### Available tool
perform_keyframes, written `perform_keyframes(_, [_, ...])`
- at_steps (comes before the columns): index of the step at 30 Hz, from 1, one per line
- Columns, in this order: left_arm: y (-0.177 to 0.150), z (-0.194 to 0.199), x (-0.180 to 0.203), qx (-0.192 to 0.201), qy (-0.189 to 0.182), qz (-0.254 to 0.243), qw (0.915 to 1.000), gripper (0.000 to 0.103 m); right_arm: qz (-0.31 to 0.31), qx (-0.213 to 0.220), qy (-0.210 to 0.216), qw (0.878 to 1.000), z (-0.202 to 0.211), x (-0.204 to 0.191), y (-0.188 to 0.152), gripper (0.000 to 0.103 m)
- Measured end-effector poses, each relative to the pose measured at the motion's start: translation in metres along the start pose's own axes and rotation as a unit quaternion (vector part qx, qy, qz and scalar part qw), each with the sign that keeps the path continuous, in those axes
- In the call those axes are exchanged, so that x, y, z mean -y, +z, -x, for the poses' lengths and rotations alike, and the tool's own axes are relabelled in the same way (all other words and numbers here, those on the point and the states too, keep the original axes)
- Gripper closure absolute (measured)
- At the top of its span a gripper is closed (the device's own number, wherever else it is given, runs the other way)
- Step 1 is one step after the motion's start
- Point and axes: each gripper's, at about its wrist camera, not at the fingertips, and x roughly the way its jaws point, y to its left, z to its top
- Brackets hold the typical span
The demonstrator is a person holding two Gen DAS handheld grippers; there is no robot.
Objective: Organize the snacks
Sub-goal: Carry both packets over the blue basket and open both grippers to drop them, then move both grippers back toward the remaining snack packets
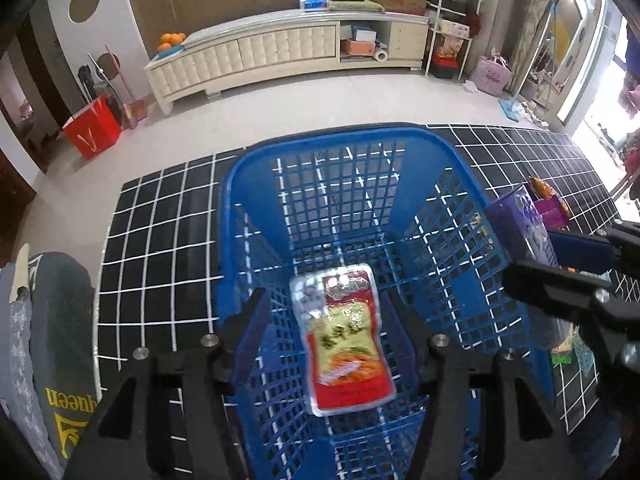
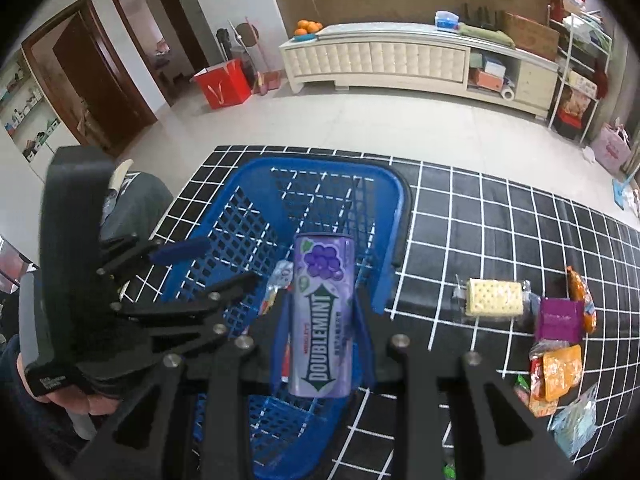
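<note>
Left wrist view: one left gripper [image 1: 324,320] is hanging over one blue basket [image 1: 240,184], jaws standing apart and pressing on nothing.
Red snack pouch [image 1: 342,336]: one, blurred, is sitting between the left jaws inside the basket, clear of both pads.
Basket: it is resting on one black grid mat [image 1: 160,216].
Right wrist view: one right gripper [image 2: 322,320] is gripping one purple Doublemint gum bottle [image 2: 322,316], upright, over the basket's right half.
Loose snacks: right of the basket on the mat are lying one cracker pack [image 2: 495,298], one purple packet [image 2: 559,320], one orange packet [image 2: 562,368] and one pale blue packet [image 2: 576,420]; others in the pile are too jumbled to count.
</note>
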Motion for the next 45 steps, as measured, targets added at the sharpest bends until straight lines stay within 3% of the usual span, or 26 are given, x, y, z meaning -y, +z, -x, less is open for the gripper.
perform_keyframes(8, [-0.007,0.025,-0.020,0.022,0.004,0.016,0.9996,0.044,0.023,-0.007,-0.022,0.999,-0.001,-0.018,0.012,0.068])
perform_keyframes(20, [0.008,0.028,-0.054,0.045,0.002,0.049,0.9978,0.043,0.055,-0.057,-0.068,0.995,-0.055,-0.024,0.032,0.068])
perform_keyframes(37, [0.003,0.011,-0.067,0.034,0.009,0.052,0.9980,0.043,0.084,-0.097,-0.053,0.990,-0.103,-0.033,0.029,0.068])
perform_keyframes(40, [-0.001,0.011,-0.069,0.031,0.015,0.053,0.9980,0.043,0.101,-0.105,-0.066,0.987,-0.106,-0.040,0.029,0.054])
perform_keyframes(41, [-0.002,0.012,-0.070,0.030,0.017,0.053,0.9980,0.043,0.104,-0.100,-0.069,0.987,-0.103,-0.041,0.029,0.039])
perform_keyframes(42, [-0.003,0.012,-0.071,0.030,0.017,0.053,0.9980,0.043,0.105,-0.091,-0.069,0.988,-0.097,-0.042,0.028,0.032])
perform_keyframes(45, [-0.006,0.017,-0.070,0.032,0.017,0.054,0.9979,0.043,0.098,-0.077,-0.068,0.990,-0.082,-0.043,0.029,0.031])
